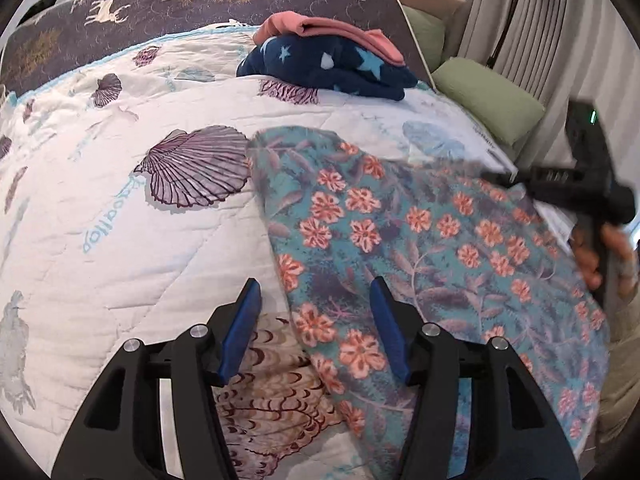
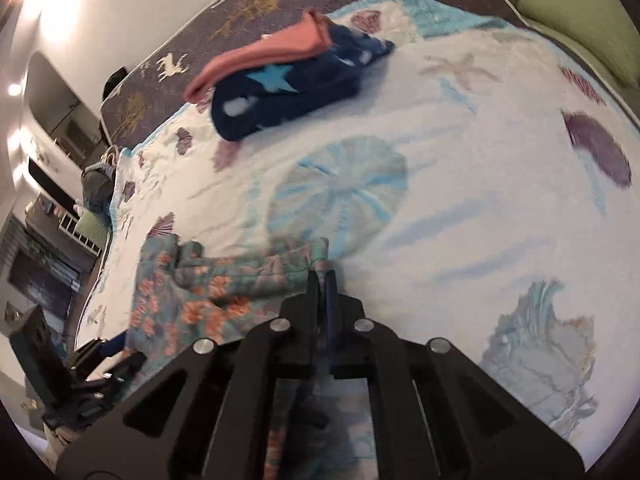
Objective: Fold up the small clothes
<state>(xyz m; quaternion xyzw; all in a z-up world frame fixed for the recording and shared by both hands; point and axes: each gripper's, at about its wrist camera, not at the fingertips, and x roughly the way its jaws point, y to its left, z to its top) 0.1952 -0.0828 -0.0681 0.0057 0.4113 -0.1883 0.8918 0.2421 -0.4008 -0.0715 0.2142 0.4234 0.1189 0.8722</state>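
Left wrist view: the left claw point(image 1: 316, 292) gapes wide with nothing between its blue pads point(image 1: 240, 332), hanging over the quilt point(image 1: 120, 216). The floral cloth point(image 1: 420, 248) spreads from under its right finger off to the right, where the right claw point(image 1: 504, 178) shows blurred at the cloth's far edge. Ahead lies a navy star garment point(image 1: 340, 72) with a pink one point(image 1: 320, 28) on top. Right wrist view: the right claw point(image 2: 323, 280) is pinched closed on the floral cloth's point(image 2: 208, 280) edge; the cloth trails left of it.
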